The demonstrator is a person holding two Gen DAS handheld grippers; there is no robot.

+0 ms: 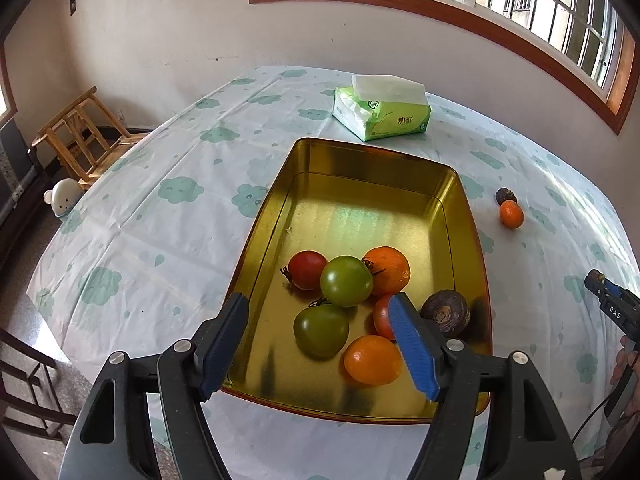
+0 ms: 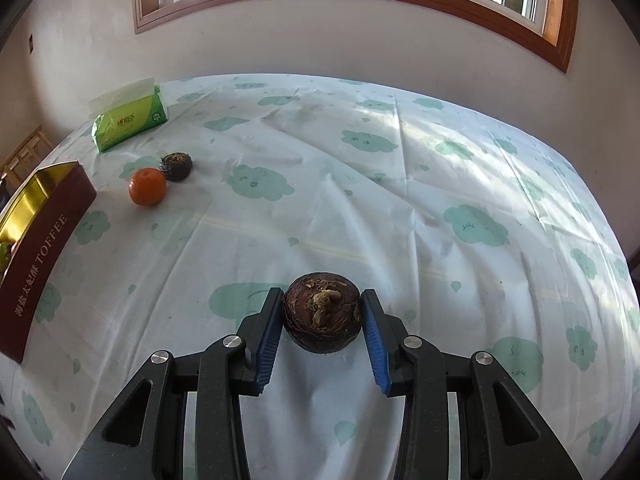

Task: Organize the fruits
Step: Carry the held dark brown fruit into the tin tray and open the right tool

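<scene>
A gold tin [image 1: 352, 160] holds red and green tomatoes [image 1: 346, 286], oranges [image 1: 373, 359] and a dark brown fruit [image 1: 445, 311]. My left gripper [image 1: 320, 344] is open and empty, hovering over the tin's near end. My right gripper [image 2: 322, 332] is shut on another dark brown fruit [image 2: 322, 312], just above the tablecloth. An orange [image 2: 147, 186] and a small dark fruit [image 2: 176, 166] lie together on the cloth beyond; they also show in the left wrist view [image 1: 511, 214]. The tin's maroon side [image 2: 36, 264] is at the far left of the right wrist view.
A green tissue pack [image 1: 382, 110] lies behind the tin and shows again in the right wrist view [image 2: 128, 118]. A wooden stool [image 1: 84, 136] stands off the table's left side. The right gripper's tip [image 1: 612, 300] shows at the right edge.
</scene>
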